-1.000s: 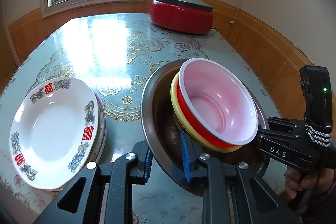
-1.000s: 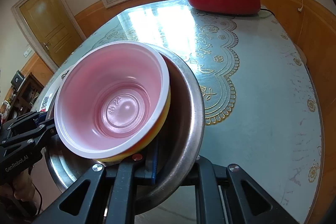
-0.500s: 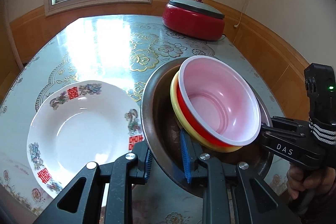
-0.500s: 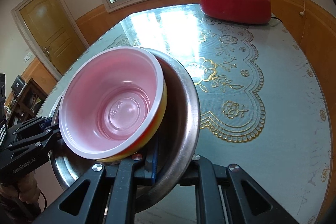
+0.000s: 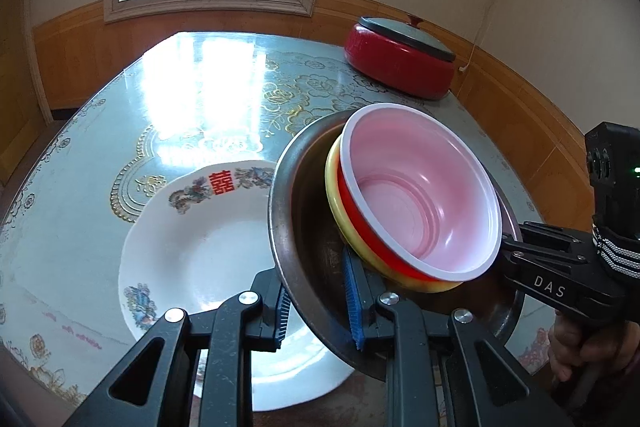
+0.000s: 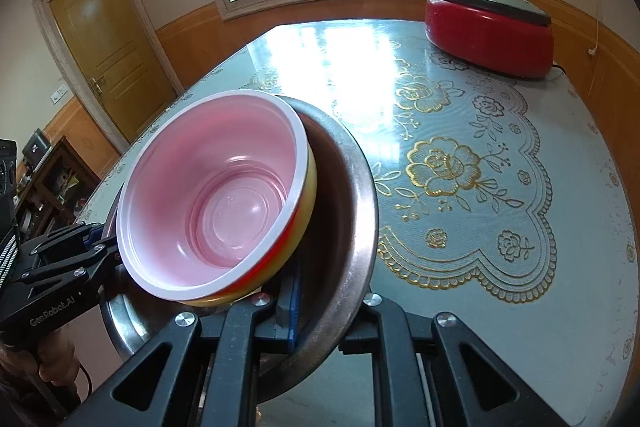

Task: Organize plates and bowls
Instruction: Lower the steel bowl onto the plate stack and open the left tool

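A steel basin holds nested plastic bowls: a pink-lined white-rimmed bowl inside a red one, inside a yellow one. My left gripper is shut on the basin's near rim. My right gripper is shut on the opposite rim. Both hold the basin tilted above the table, partly over a white decorated plate. The nested bowls also show in the right wrist view.
A red electric pan with a grey lid stands at the far right of the floral-covered table; it shows too in the right wrist view. A wooden door is at the left.
Both grippers have carried the basin with its bowls up and leftward, so it now overlaps the white plate. The grips on the rim are unchanged.
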A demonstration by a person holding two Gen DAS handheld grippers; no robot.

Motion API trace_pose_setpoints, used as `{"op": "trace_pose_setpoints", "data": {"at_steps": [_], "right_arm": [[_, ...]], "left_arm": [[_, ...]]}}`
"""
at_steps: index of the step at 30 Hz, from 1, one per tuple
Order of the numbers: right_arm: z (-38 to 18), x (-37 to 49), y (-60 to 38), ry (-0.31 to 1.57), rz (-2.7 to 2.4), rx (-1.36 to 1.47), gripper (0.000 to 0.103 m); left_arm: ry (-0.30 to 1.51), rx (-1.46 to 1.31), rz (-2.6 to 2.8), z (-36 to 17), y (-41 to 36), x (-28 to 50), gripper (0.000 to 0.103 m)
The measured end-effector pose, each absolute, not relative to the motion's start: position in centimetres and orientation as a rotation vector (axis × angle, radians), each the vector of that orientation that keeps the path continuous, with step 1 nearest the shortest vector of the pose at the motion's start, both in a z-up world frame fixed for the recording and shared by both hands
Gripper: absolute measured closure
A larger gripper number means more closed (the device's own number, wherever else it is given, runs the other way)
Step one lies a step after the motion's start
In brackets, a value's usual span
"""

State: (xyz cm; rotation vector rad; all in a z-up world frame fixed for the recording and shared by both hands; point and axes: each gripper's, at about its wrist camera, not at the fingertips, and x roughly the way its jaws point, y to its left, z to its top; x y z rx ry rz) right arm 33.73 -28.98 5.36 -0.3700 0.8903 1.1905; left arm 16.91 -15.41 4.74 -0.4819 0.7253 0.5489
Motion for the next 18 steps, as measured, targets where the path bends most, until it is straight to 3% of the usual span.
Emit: {"op": "trace_pose_setpoints", "data": {"at_steps": [18], "right_arm": [[3.4,28.0,-21.5,0.937,1.246,-0.410,0.091]], "left_arm": [[0.720,-0.561,0.612,2.7,-9.3,9.6,0.081]]}}
